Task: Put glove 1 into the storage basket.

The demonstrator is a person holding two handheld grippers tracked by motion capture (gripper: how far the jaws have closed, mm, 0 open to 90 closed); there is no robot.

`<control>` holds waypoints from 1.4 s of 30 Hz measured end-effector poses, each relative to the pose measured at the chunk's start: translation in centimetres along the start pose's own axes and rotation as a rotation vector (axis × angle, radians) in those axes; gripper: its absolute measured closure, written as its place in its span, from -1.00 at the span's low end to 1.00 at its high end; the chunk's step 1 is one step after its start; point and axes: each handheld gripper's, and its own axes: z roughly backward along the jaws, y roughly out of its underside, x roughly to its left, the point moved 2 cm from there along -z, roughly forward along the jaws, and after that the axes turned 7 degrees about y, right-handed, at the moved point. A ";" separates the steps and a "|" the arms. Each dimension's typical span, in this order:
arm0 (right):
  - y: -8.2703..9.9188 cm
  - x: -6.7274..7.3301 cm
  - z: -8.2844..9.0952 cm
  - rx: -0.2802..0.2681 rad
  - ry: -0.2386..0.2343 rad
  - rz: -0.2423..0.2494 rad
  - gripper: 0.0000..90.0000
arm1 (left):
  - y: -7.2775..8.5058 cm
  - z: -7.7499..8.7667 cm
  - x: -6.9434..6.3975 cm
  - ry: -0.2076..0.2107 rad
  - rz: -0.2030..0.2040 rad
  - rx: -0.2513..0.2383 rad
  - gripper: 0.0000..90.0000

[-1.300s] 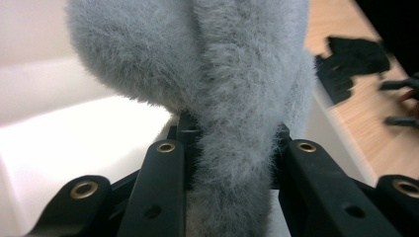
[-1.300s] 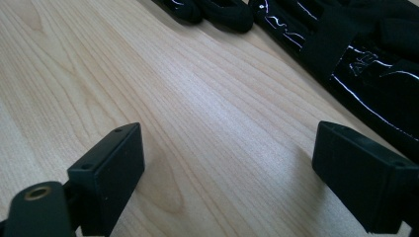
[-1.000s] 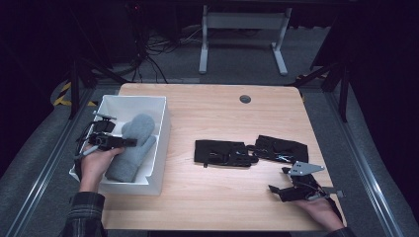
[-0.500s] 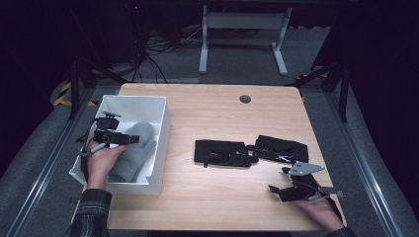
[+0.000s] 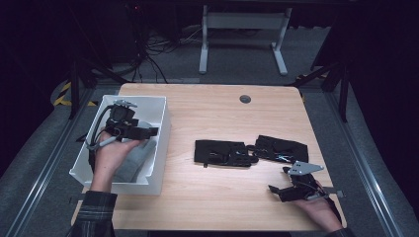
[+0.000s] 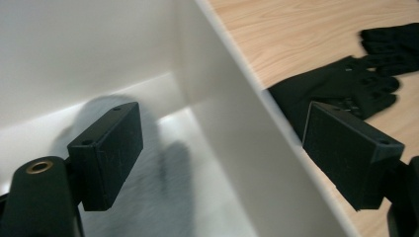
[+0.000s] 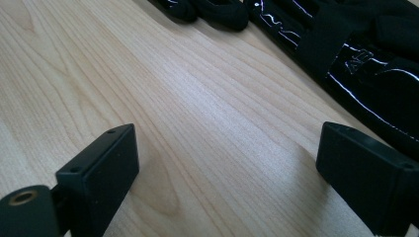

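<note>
1. High view: left gripper (image 5: 148, 131) hangs over the white rectangular plastic bin (image 5: 160, 148) at nine o'clock on the pale wooden table (image 5: 212, 108); a grey soft fabric glove (image 5: 133, 160) lies inside, under my hand. My right gripper (image 5: 276, 190) rests at four o'clock, near two black fabric gloves (image 5: 247, 152) at the centre.

2. Left gripper view: my jaws have just been opening and stand wide, nothing between them. One pad is over the bin floor, the other past the bin wall, with the black gloves at two o'clock.

3. Right gripper view: jaws spread wide over bare wood, empty; the black gloves lie at one o'clock.
</note>
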 end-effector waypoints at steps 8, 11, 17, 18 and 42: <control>0.0 0.0 0.0 0.000 -0.001 0.001 -0.79 | -0.8 -2.2 -6.0 0.091 -0.116 -0.001 -0.64; 0.0 0.0 0.0 -0.001 -0.006 0.003 -0.78 | -0.8 -2.9 -7.2 0.102 -0.141 0.003 -0.64; -0.5 -0.1 0.5 0.030 -0.028 0.008 -0.54 | -0.3 -5.3 -11.1 0.141 -0.210 0.018 -0.63; -0.5 -0.1 0.5 0.028 -0.023 0.020 -0.49 | -0.2 -5.6 -11.4 0.144 -0.218 0.022 -0.63; -1.8 -6.9 1.7 0.022 0.196 0.036 1.00 | 9.6 -13.8 -12.7 0.178 -0.302 0.161 -0.65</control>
